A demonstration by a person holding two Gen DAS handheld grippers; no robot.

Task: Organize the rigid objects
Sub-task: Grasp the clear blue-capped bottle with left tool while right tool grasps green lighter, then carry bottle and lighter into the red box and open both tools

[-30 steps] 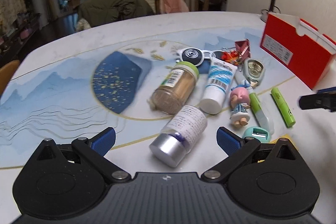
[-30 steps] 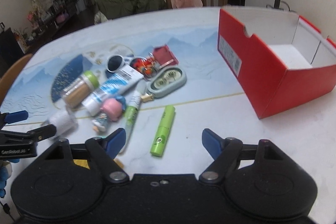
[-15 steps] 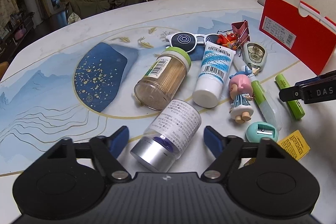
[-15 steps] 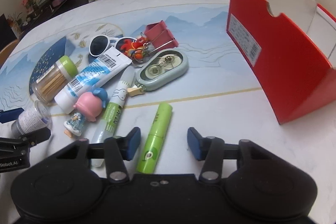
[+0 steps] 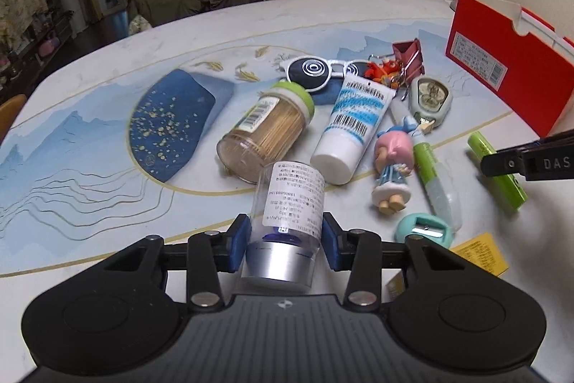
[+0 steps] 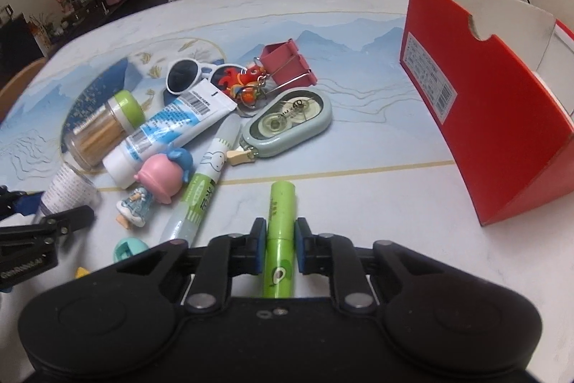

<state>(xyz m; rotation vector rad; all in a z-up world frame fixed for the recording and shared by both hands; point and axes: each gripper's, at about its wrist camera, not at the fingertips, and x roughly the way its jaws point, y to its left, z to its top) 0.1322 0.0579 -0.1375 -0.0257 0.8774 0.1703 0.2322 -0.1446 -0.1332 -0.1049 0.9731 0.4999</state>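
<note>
A clear bottle (image 5: 292, 192) with a white label and a silver cap lies on the table between the blue pads of my left gripper (image 5: 285, 239). Its jaws are closing and the pads touch the bottle's sides near the cap. My right gripper (image 6: 281, 244) is shut on a light green tube (image 6: 282, 203) that lies flat on the table, pointing away from me. An open red box (image 6: 484, 117) stands to the right of it. In the left wrist view the right gripper (image 5: 527, 162) covers part of the green tube (image 5: 509, 189).
Beyond the bottle lie a toothpick jar (image 5: 267, 128), a white and blue tube (image 5: 355, 128), a pink-haired doll (image 5: 393, 164), a glue stick (image 5: 430, 174), a teal sharpener (image 5: 425, 230), white sunglasses (image 5: 315, 72), a tape dispenser (image 5: 428, 99) and a red binder clip (image 5: 409, 54).
Both grippers came forward and down and closed. The left one now has the clear bottle between its pads, turned straight. The right one has clamped the green tube.
</note>
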